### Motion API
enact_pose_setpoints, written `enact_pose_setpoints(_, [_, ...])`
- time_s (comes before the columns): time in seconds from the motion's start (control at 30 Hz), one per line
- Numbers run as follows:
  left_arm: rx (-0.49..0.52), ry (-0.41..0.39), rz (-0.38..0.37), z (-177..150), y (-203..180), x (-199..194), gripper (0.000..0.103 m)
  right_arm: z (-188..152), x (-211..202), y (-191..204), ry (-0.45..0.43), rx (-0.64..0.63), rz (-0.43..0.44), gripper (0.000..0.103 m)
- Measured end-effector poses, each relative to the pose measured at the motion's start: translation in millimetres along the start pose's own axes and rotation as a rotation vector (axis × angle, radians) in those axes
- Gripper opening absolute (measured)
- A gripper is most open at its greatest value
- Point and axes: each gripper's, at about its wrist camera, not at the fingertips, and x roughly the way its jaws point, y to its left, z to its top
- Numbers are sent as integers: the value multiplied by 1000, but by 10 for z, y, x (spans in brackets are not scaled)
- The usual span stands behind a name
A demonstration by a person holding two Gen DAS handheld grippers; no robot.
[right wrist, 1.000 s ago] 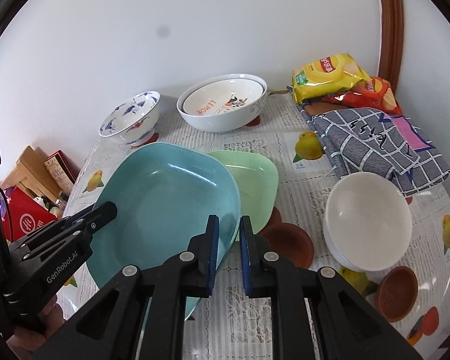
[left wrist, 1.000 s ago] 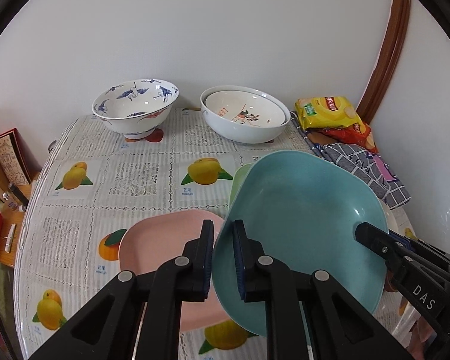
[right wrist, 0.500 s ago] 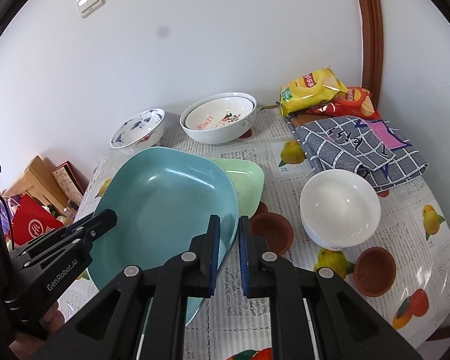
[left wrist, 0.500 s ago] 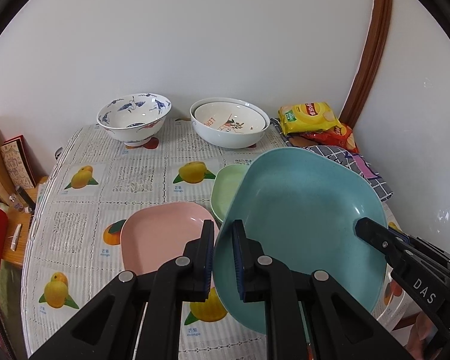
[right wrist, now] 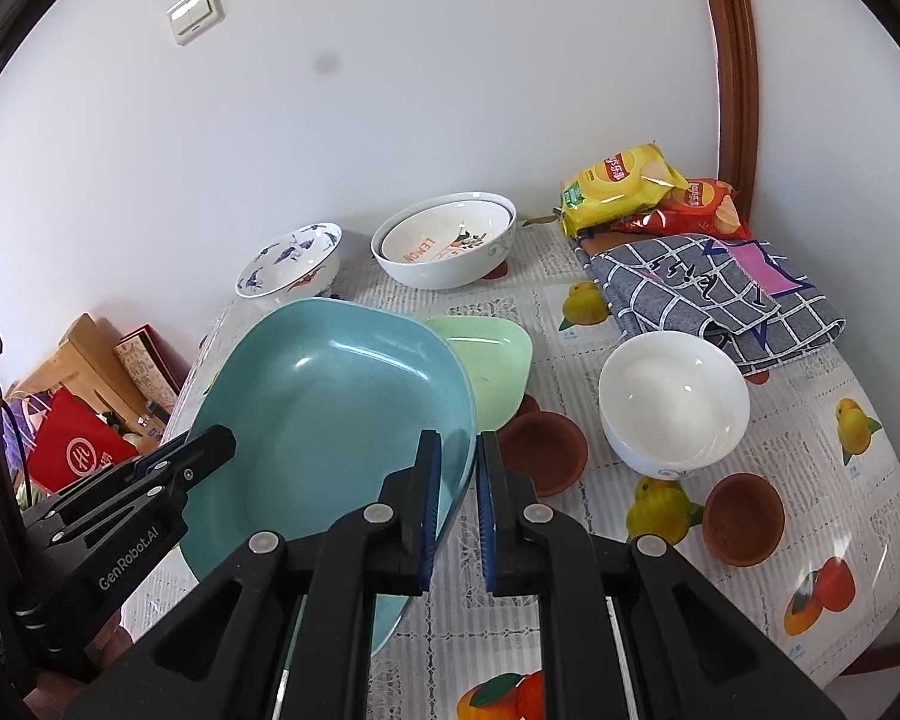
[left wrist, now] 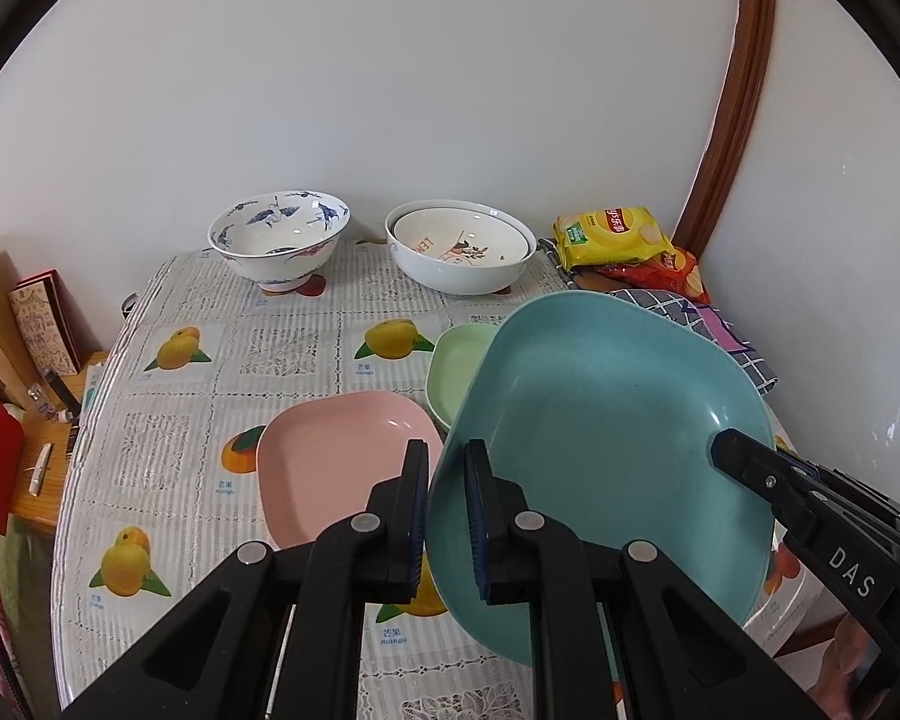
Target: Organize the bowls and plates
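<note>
Both grippers hold one large teal plate (left wrist: 606,438) in the air above the table, tilted. My left gripper (left wrist: 447,504) is shut on its left rim. My right gripper (right wrist: 457,492) is shut on its right rim; the teal plate (right wrist: 336,414) fills the left of that view. A pink plate (left wrist: 336,462) lies on the table below and to the left. A light green plate (right wrist: 498,366) lies behind the teal one. A blue-and-white bowl (left wrist: 279,246) and two nested white bowls (left wrist: 462,252) stand at the back.
A white bowl (right wrist: 672,402) and two brown saucers (right wrist: 543,444) (right wrist: 744,519) sit on the right of the fruit-print tablecloth (left wrist: 198,420). A checked cloth (right wrist: 714,294) and chip bags (right wrist: 624,186) lie at the back right. Boxes and a red bag (right wrist: 78,450) stand beyond the left edge.
Both grippers have risen and pulled back with the teal plate. The table's objects look smaller and more of the table shows.
</note>
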Motion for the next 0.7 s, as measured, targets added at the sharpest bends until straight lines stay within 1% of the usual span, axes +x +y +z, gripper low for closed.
enact_pose_setpoints(0.3, [-11, -3, 2, -33, 91, -44, 12, -44, -46, 113, -5, -9, 2, 11])
enact_pose_setpoints(0.7, [-38, 22, 9, -62, 252, 77, 12, -49, 114, 214, 17, -19, 7, 10])
